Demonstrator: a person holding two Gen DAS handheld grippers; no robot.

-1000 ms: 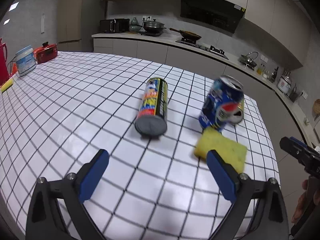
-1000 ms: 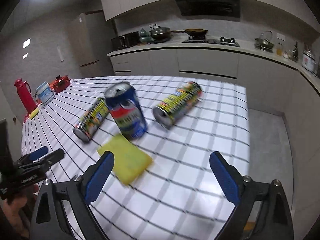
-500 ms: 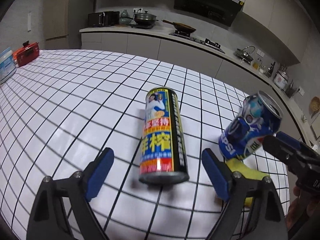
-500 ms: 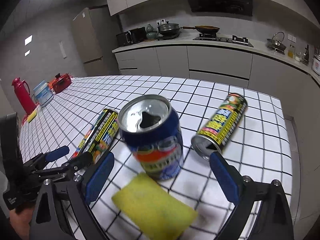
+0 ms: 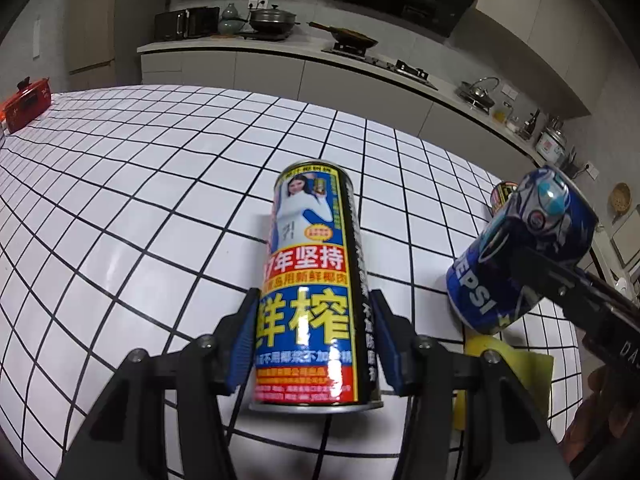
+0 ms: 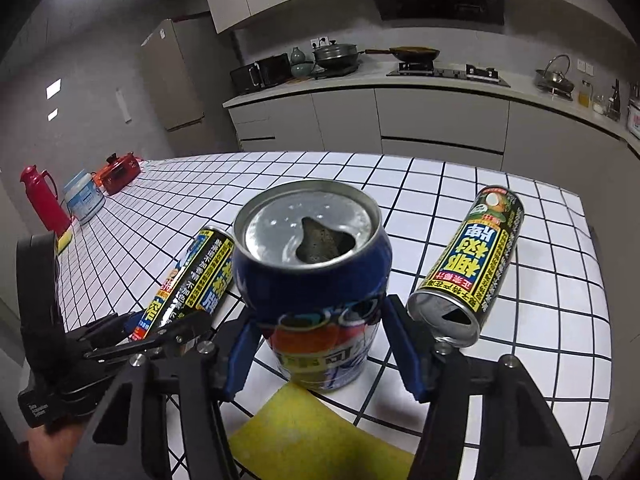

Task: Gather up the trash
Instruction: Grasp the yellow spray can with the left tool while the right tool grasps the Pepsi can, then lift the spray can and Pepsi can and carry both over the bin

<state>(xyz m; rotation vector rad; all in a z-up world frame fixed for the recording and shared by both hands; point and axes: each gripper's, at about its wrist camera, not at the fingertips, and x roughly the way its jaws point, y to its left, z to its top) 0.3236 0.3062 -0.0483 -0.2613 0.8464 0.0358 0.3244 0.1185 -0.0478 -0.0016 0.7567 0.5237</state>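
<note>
A tall can [image 5: 308, 220] with a red, blue and yellow label lies on the white tiled table [image 5: 140, 200]. My left gripper [image 5: 313, 300] has it between its blue pads; the jaws are closing and the pads touch its sides. A blue Pepsi can [image 6: 312, 264] stands opened, leaning by a yellow sponge [image 6: 320, 436]. My right gripper [image 6: 320, 312] is closing on its lower body, pads against both sides. In the left wrist view the Pepsi can [image 5: 520, 248] is at the right. A third can [image 6: 472, 264], black and yellow, lies to the right.
A red pot [image 6: 118, 172], a white and blue tub [image 6: 84, 196] and a red thermos [image 6: 40, 196] stand at the table's far left. The table edge [image 6: 600, 280] is close on the right. A kitchen counter with a stove runs behind.
Both grippers came forward and down to their cans. Their jaws went from wide apart to narrow around the tall can and the Pepsi can.
</note>
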